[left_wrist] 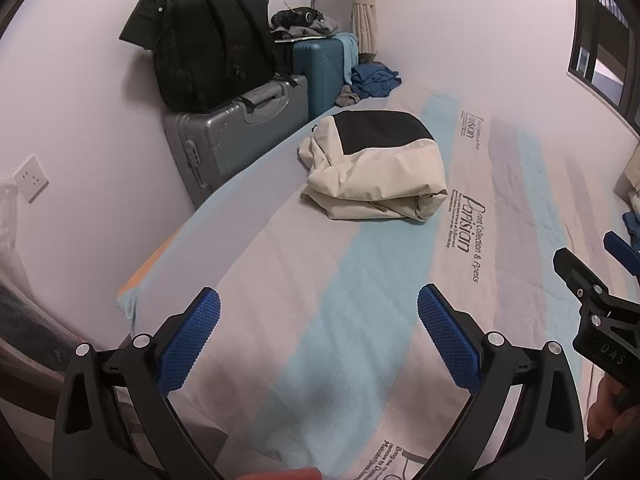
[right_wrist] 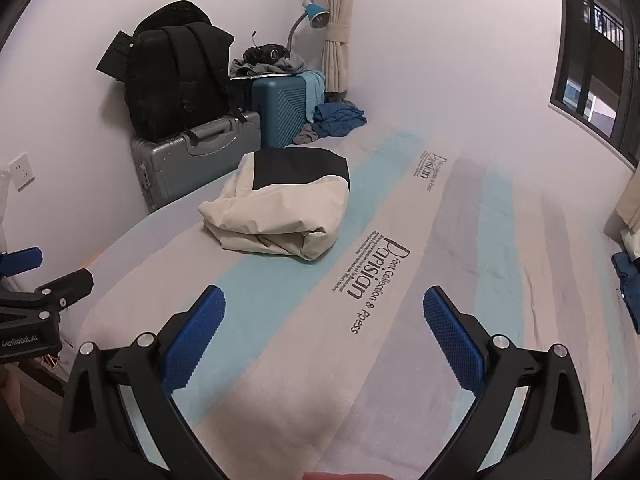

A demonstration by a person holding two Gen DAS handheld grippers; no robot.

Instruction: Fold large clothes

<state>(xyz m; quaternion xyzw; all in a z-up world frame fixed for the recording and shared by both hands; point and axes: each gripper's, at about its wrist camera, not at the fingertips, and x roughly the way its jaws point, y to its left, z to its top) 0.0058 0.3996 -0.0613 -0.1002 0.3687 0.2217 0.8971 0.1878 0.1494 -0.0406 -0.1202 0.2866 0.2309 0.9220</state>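
A cream and black jacket [left_wrist: 376,164] lies folded into a compact bundle on the striped bed sheet [left_wrist: 320,320], near the bed's far left edge. It also shows in the right wrist view [right_wrist: 280,208]. My left gripper [left_wrist: 319,308] is open and empty, held above the sheet well short of the jacket. My right gripper [right_wrist: 324,308] is open and empty too, to the right of the jacket and nearer me. The right gripper's body shows at the edge of the left wrist view [left_wrist: 600,312].
A grey hard case [left_wrist: 240,136] with a black backpack [left_wrist: 208,40] on it and a teal suitcase [left_wrist: 320,72] stand against the wall left of the bed. Blue clothes [left_wrist: 374,80] lie at the far corner. A window [right_wrist: 592,72] is on the right.
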